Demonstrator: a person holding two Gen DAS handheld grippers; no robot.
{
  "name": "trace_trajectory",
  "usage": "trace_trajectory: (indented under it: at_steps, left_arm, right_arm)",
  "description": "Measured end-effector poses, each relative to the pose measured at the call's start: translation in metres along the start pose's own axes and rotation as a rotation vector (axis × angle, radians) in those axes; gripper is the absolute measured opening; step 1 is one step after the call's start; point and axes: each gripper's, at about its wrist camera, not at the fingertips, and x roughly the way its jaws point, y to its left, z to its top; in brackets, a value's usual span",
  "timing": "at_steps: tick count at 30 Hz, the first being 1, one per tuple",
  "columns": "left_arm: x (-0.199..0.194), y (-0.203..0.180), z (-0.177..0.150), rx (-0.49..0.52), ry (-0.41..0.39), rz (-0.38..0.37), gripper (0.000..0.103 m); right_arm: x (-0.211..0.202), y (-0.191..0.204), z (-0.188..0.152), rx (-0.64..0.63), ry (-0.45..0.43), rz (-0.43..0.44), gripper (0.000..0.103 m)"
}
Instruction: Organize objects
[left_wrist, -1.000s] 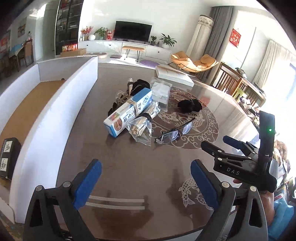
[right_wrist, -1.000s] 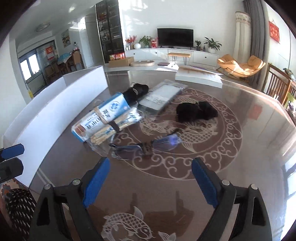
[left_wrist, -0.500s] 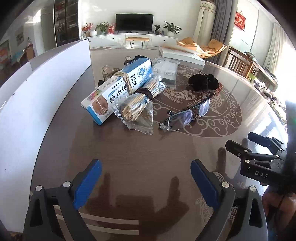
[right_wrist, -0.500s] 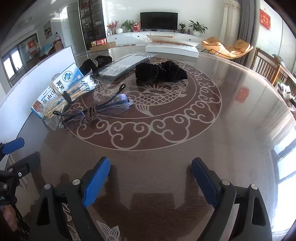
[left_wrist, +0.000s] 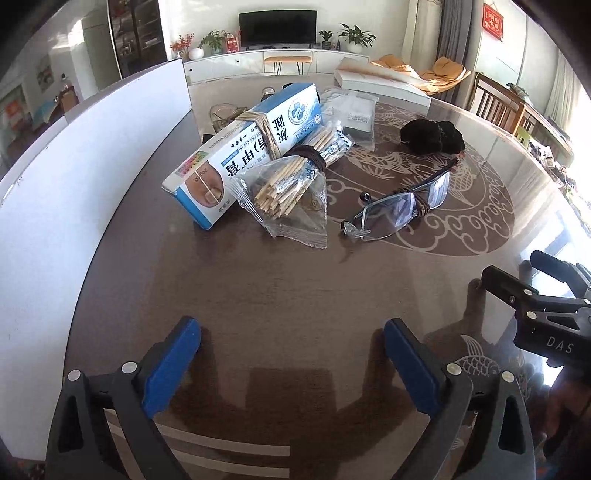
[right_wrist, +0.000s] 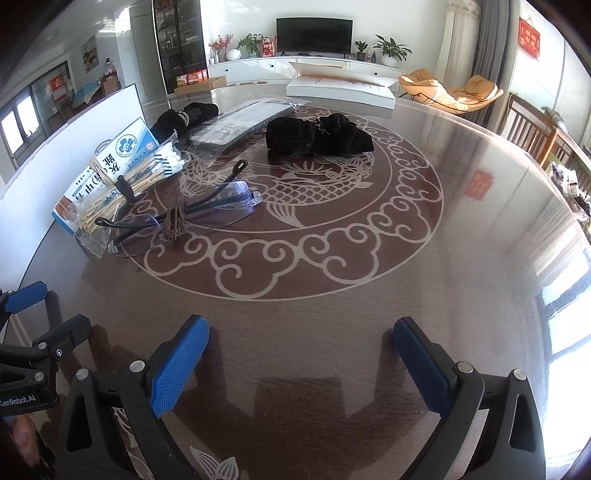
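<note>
A blue and white box bound with a rubber band lies on the brown round table, also in the right wrist view. A clear bag of sticks leans on it. Folded glasses tied with a cord lie to the right, also in the right wrist view. A black pouch lies beyond. My left gripper is open and empty, short of the bag. My right gripper is open and empty over bare table.
A tall white board stands along the table's left edge. A clear flat packet, another black pouch and a white flat box lie farther back. Chairs stand at the right.
Both grippers have moved lower and closer to the table and the objects. The objects look larger and have not moved. Both grippers stay open.
</note>
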Motion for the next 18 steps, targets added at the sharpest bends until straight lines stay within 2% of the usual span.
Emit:
trace_trajectory:
  at_steps: [18]
  left_arm:
    - [-0.0011, 0.0047, -0.0009, -0.014, 0.012, 0.007, 0.103]
  right_arm:
    - [0.0003, -0.0001, 0.0003, 0.006, 0.004, -0.005, 0.103]
